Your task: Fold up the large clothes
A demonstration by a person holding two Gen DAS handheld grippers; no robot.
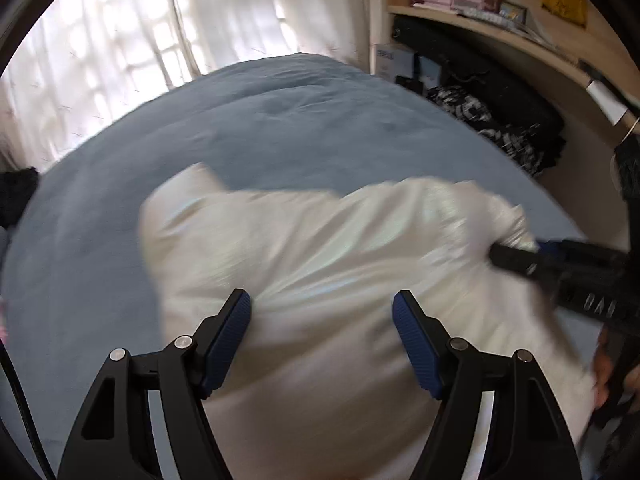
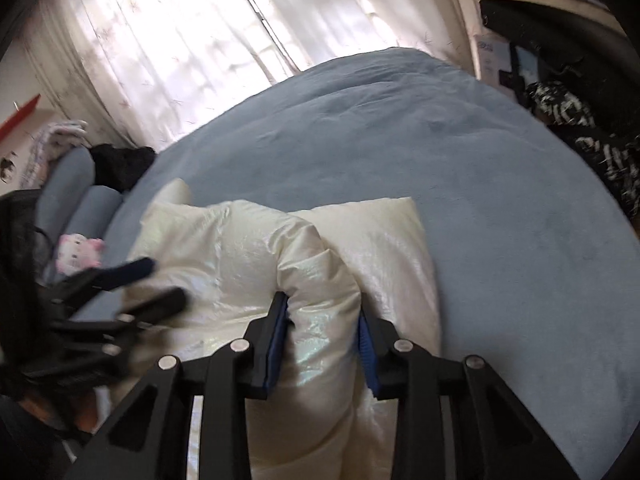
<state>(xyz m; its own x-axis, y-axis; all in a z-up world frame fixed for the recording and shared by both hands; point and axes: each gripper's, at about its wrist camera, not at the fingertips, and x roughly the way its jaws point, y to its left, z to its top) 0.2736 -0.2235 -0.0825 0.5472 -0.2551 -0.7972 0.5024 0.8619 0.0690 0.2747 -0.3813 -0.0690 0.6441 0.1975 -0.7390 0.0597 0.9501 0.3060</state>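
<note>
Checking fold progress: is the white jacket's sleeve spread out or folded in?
Folded in: the sleeve lies across the white jacket, gripped by the right hand-held gripper.

I see one garment, a cream-white padded jacket (image 2: 248,264) with a glossy, faintly iridescent shell. It lies on the blue bedspread (image 2: 440,160), spread flat in part. One puffy sleeve (image 2: 320,292) is raised off the body and arches across it. A flat panel lies beside the sleeve. Surface crinkled, edges blurred.
</note>
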